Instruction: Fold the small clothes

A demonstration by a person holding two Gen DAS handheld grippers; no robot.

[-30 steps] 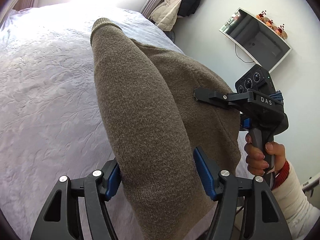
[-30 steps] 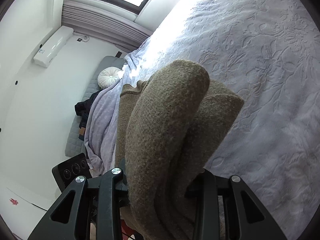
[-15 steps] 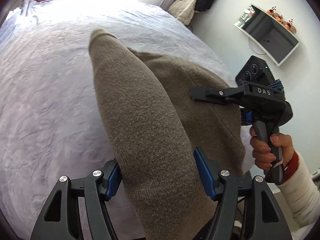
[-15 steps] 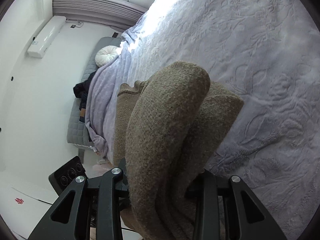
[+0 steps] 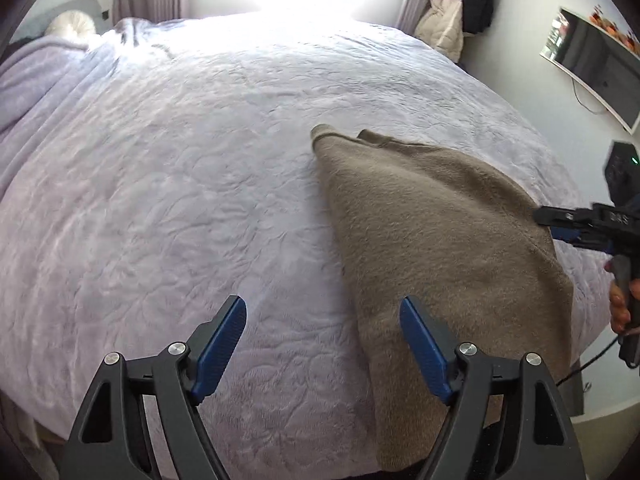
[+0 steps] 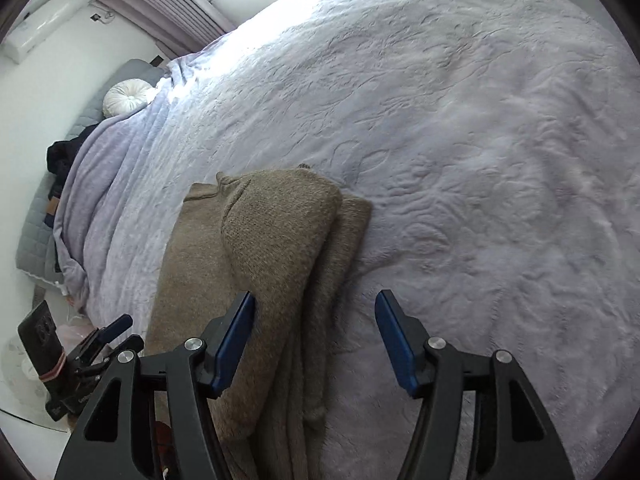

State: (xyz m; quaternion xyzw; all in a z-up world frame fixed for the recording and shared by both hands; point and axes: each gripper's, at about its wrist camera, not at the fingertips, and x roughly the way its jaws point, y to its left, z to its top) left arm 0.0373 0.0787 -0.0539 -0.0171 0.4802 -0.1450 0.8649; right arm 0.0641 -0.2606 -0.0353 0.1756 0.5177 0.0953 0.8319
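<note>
Both hand-held grippers have just been opening: the left gripper (image 5: 322, 344) and right gripper (image 6: 316, 340) now stand spread. Only bedspread lies between the left's blue pads, while the right's left pad sits over cloth without pinching it. A second ago each clamped the brown knit sweater (image 5: 440, 232) in the air. Now it lies folded in layers near the bed's (image 5: 180, 180) near edge, so this fold looks finished. One sweater, two grippers, one bed.

black left tool (image 5: 322, 338), blue ribbed pads, silver screws; matching right tool (image 6: 316, 330)
</note>
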